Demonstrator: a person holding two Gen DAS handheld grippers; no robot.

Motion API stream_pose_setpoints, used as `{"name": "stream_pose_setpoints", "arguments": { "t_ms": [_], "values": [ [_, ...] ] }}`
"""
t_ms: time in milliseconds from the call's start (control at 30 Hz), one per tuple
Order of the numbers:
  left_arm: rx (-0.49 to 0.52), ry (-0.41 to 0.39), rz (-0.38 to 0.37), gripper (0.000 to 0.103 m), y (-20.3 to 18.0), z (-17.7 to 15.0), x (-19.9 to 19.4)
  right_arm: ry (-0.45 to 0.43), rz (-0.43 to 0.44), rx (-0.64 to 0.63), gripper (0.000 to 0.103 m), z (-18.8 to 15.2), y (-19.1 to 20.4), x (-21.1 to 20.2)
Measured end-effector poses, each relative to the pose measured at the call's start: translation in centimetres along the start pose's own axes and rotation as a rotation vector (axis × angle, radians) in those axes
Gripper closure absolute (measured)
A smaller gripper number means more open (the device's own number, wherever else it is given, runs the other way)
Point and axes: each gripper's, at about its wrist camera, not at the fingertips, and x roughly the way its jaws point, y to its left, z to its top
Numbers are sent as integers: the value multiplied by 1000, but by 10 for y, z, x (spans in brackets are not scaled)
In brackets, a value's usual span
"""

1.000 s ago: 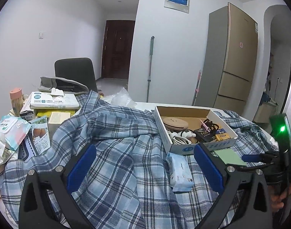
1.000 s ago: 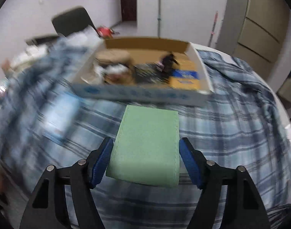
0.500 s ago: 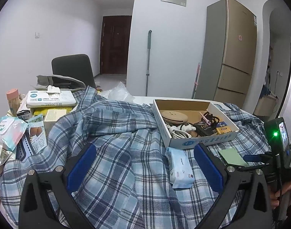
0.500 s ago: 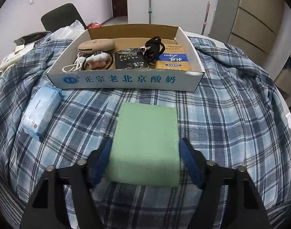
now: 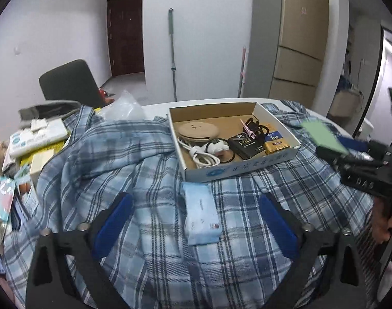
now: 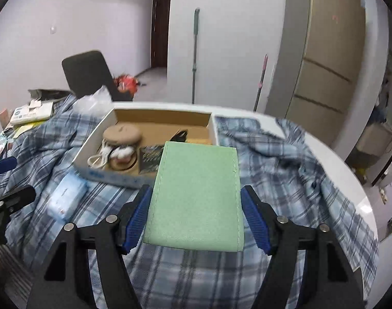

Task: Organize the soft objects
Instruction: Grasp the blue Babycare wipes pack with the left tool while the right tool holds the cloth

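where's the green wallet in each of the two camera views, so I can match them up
Left wrist view: the green wallet is at the far right, above the plaid shirt, held in the right gripper.
Right wrist view: the green wallet fills the lower centre, clamped between the right gripper's blue pads.
Shared landmark: the cardboard box, just beyond the wallet in both.

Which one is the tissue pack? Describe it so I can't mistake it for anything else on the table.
Find the open cardboard box sitting on the blue plaid shirt. Just in front of its printed front wall, lying flat on the shirt, is the pale blue tissue pack. It is the only loose soft packet there, between the open left gripper fingers.
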Motion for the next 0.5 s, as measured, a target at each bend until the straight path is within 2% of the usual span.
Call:
{"name": "stream_pose_setpoints", "arguments": {
  "t_ms": [133, 267, 433, 500],
  "values": [
    [26, 36, 13, 13, -10, 1, 21, -26, 25, 15, 34, -7, -4, 13],
    [11, 74, -5, 27, -10, -3, 42, -22, 30, -16, 34, -20, 2, 21],
    [-16, 147, -11, 28, -5, -7, 57, -25, 58, -51, 34, -26, 8, 23],
    [-25, 160, -41, 30, -4, -8, 62, -16, 61, -49, 34, -26, 8, 25]
  ]
}}
